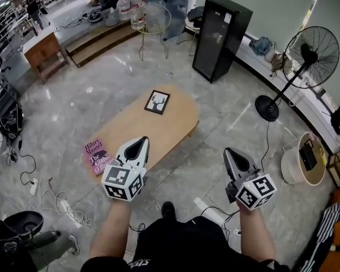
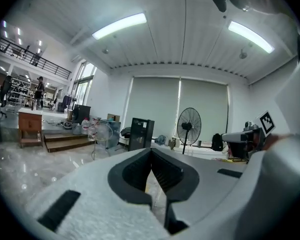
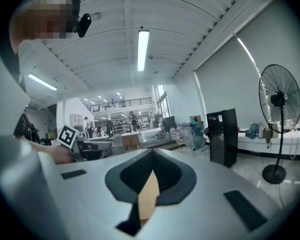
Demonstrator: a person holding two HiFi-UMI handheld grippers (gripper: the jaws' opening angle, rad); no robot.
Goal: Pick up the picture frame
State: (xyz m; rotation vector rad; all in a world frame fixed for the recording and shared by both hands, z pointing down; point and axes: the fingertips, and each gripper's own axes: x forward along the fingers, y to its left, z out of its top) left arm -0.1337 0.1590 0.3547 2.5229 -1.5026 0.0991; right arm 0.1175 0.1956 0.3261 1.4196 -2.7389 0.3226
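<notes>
Since the picture frame [image 1: 157,102] lay flat at the far end of the table [image 1: 171,130], well ahead of my left gripper [image 1: 140,141] and right gripper [image 1: 229,152], both closed and empty, I judged it best to open the jaws before reaching its edge.

The magenta book [image 1: 97,156] at the near end of the wooden table [image 1: 170,123] has white cover lettering: "Hilary Mantel", then "The Giant, O'Bri…", the last word not fully legible. Black-and-white square code markers cover the cubes on the left gripper [image 1: 140,141] and right gripper [image 1: 229,152]. The black cabinet [image 1: 218,44] has a white label [image 1: 227,17], too small to read.
</notes>
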